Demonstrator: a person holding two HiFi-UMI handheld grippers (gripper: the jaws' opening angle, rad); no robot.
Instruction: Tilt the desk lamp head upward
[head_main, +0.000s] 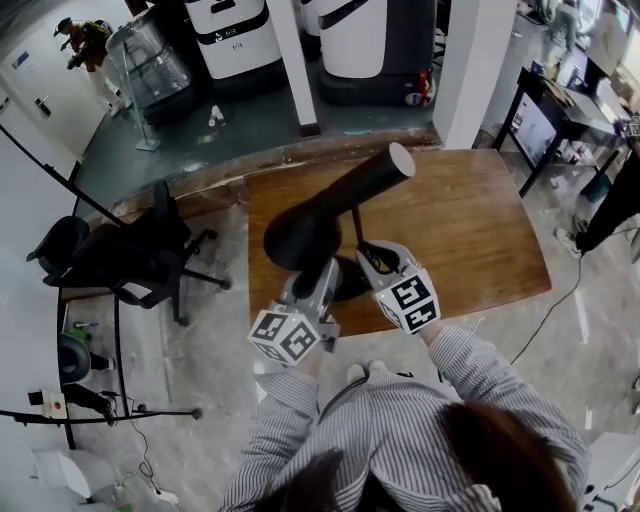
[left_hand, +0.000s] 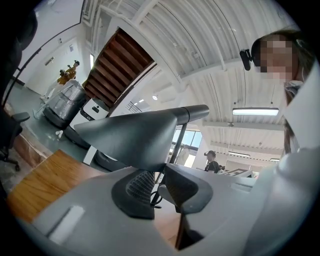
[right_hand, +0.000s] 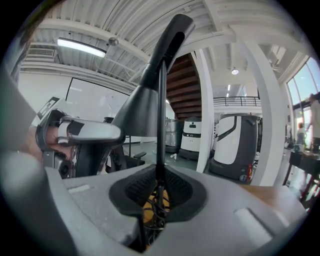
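Clamping the thin black stem (right_hand: 160, 125) of the desk lamp, the right claw (right_hand: 159, 187) has its two dark pads drawn in until only the rod and a tangle of wire sit in the slit between them. The left claw (left_hand: 157, 185) is nearly closed too, with the lower rim of the lamp head (left_hand: 135, 137) dipping into the narrow gap between its ribbed pads (left_hand: 141, 186), pinched there as far as that view shows. Both claws sit side by side just in front of the person's striped sleeves (head_main: 470, 365), left one under the wide mouth of the shade, right one just beside it at the stem. The lamp head slopes up and away, its flared end low near the claws and its narrow end high. Below, the dark lamp base (head_main: 347, 285) rests on the wooden surface (head_main: 470, 230). A black office chair (head_main: 130, 255) stands to the left of the surface, well apart from the lamp.
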